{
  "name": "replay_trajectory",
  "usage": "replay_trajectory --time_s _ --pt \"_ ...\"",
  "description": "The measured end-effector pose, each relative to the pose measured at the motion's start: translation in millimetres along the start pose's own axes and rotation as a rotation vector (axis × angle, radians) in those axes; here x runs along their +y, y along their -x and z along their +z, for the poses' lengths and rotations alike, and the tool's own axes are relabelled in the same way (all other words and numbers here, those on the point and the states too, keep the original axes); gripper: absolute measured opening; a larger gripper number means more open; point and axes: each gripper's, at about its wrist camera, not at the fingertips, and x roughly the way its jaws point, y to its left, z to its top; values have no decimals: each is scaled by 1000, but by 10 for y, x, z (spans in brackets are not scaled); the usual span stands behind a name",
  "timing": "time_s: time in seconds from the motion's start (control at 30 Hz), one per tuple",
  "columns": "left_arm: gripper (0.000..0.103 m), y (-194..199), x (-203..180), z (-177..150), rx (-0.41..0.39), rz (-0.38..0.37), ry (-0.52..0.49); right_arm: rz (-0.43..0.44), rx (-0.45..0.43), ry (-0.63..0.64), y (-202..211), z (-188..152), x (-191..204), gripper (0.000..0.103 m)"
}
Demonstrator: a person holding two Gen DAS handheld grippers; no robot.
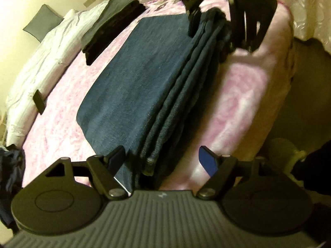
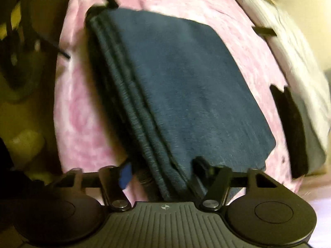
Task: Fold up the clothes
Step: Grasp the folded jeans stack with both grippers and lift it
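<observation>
Left wrist view: the folded blue garment [image 1: 132,86] lies on the pink bedspread [image 1: 238,95], stacked edges facing the bed's side. Risk: lifting unevenly would let the layers slide apart. Left gripper [image 1: 163,160] is spread wide around one end; right gripper [image 2: 163,169] likewise straddles the opposite end, neither clamped.
</observation>
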Motion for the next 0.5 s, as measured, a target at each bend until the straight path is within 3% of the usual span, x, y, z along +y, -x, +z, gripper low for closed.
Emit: replay_trajectory --time_s 0.1,0.33,0.4,0.43,0.5 --pt "75 -77 -46 40 11 44 -40 28 2 -50 134 114 -135 36" --pt "75 -250 -149 130 38 142 -138 50 -11 -107 416 270 -439 35" --pt "66 -282 -159 141 56 159 -183 55 -12 -101 432 239 -455 35" --pt "53 -290 -156 143 63 163 -207 57 -11 -100 444 225 -442 35" --pt "48 -283 -109 150 65 144 -221 56 -11 -98 441 178 -412 35"
